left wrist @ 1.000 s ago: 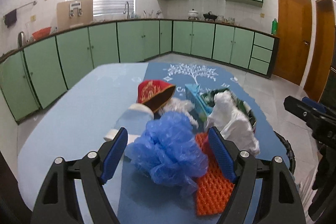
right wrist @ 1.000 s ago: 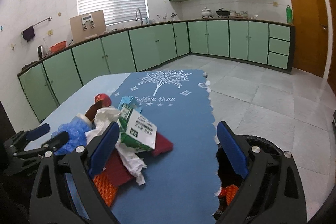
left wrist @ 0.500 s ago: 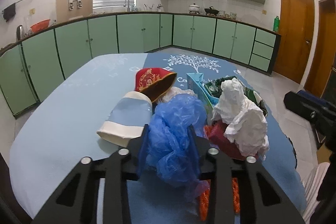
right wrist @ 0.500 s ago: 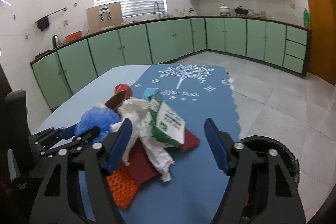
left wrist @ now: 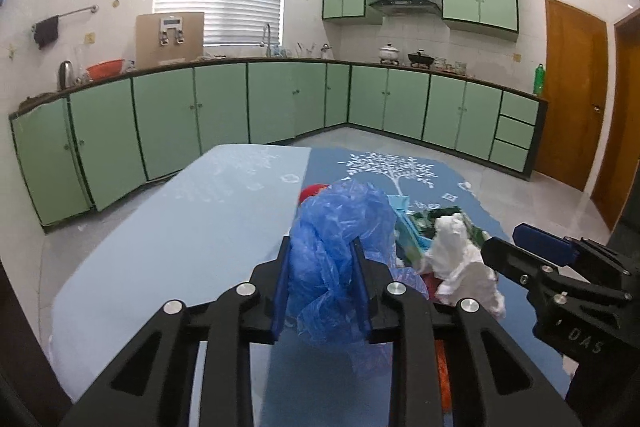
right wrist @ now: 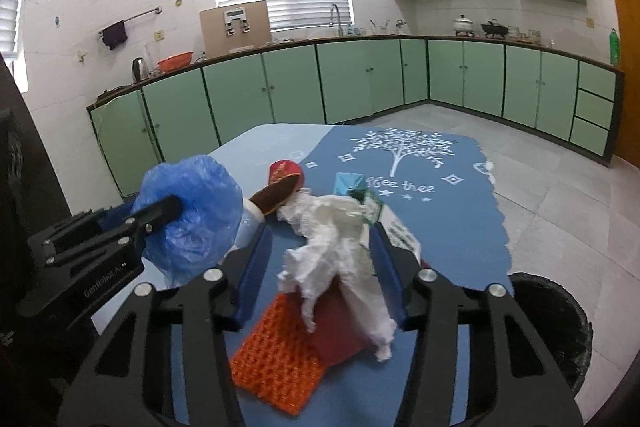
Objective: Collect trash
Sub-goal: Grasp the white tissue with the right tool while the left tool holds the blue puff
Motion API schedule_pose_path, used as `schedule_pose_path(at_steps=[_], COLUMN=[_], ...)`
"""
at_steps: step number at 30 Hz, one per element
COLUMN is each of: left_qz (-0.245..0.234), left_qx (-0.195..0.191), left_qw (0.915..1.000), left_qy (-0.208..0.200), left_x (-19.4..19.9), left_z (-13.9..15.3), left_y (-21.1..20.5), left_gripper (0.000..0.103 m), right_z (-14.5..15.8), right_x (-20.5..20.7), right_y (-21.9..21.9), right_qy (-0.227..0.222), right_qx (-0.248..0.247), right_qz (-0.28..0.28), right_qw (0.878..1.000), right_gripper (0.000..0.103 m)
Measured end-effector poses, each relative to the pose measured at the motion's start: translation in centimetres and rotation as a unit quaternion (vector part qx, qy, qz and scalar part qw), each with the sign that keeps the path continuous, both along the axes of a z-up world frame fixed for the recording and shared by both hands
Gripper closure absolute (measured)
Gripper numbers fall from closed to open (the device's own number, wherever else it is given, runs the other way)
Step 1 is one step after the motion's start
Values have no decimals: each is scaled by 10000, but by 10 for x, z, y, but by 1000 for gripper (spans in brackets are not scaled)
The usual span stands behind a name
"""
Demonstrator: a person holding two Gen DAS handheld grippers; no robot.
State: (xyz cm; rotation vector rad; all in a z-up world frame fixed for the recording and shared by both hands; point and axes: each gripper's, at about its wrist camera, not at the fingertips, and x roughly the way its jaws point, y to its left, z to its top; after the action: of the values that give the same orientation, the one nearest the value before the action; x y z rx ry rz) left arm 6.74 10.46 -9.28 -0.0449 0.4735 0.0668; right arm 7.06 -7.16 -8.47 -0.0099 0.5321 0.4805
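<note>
My left gripper (left wrist: pixel 320 283) is shut on a crumpled blue plastic bag (left wrist: pixel 340 239) and holds it up off the table; the bag also shows at the left of the right wrist view (right wrist: pixel 192 211). My right gripper (right wrist: pixel 320 267) is open, its fingers on either side of a crumpled white tissue (right wrist: pixel 336 239). The tissue also shows in the left wrist view (left wrist: pixel 460 259). Under the tissue lie an orange mesh piece (right wrist: pixel 280 347), a dark red sheet (right wrist: pixel 340 331) and a green and white carton (right wrist: pixel 384 219).
A blue cloth with a white tree print (right wrist: pixel 440 211) covers the table. A red and brown wrapper (right wrist: pixel 282 181) lies behind the pile. A black trash bin (right wrist: pixel 552 315) stands on the floor at the table's right edge. Green kitchen cabinets (left wrist: pixel 280 103) line the far walls.
My left gripper closed on the blue bag and lifted it. My right gripper moved in and down over the pile, so that its fingers now flank the white tissue.
</note>
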Motion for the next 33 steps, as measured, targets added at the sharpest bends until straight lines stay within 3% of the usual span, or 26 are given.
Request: schedule_pose_path(at_steps=[4, 11, 21, 33], left_qz=[92, 166, 209, 31], left_qx=[-37, -96, -140, -100], left_qw=[9999, 9997, 9997, 9994], left_qy=[109, 141, 42, -317], left_x=[1, 0, -4, -16], left_z=[-5, -9, -3, 31], left_y=[7, 12, 13, -4], left_gripper=[76, 76, 76, 76], right_z=[-7, -14, 22, 72], right_x=[6, 10, -6, -16], right_y=[9, 21, 25, -5], right_qy=[124, 215, -273, -646], right_qx=[-96, -324, -27, 426], right_qz=[19, 195, 558, 443], right_qw=[9999, 9991, 9981, 9960], right_gripper=[65, 96, 98, 98])
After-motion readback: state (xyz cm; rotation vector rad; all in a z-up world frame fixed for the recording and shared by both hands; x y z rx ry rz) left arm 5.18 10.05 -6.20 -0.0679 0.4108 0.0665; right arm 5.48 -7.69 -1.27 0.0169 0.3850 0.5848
